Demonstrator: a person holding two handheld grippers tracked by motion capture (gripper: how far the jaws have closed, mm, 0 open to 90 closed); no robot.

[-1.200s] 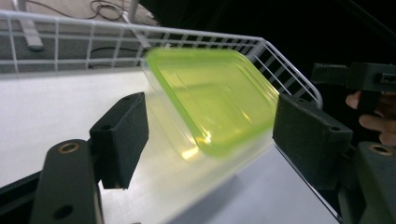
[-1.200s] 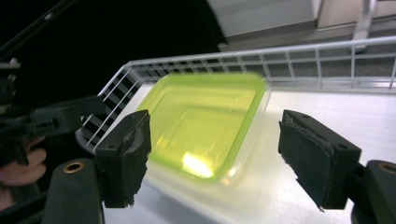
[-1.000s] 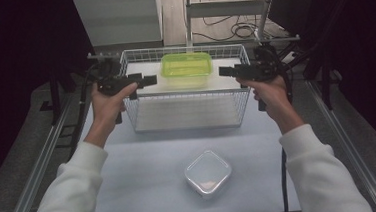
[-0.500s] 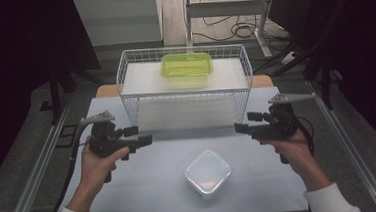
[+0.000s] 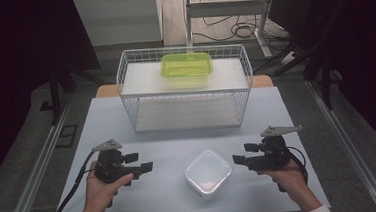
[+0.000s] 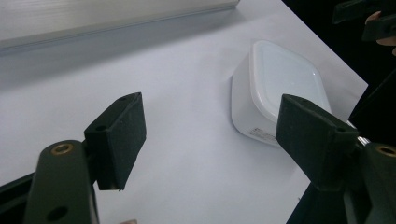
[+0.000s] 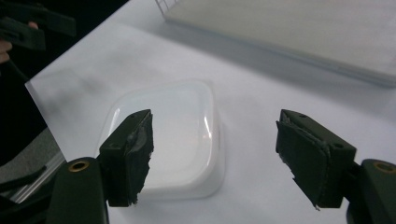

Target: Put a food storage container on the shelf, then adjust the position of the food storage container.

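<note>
Nearest you, close to the table's front edge and a little right of its middle, sits the small square translucent white plastic container with rounded corners and a fitted lid, turned so that one corner points at you. Your left gripper is just to its left and your right gripper just to its right, each pointing inward at it and apart from it. Both are released with nothing between the pads, though the right one's jaws have just been closing a little. The high view gives you the lid as a pale, glossy square; what lies inside is only a faint pinkish blur that you cannot make out. From the left gripper view you see the container's opaque-looking side wall and a small label low on it, too small to read, and its near corner is hidden behind the right-hand pad. The right gripper view looks down on the lid instead, with one pad covering its near left part. Farther back, the white wire mesh basket stands across the table's far edge, and a lime-green translucent rectangular lidded box rests inside it towards the rear.
</note>
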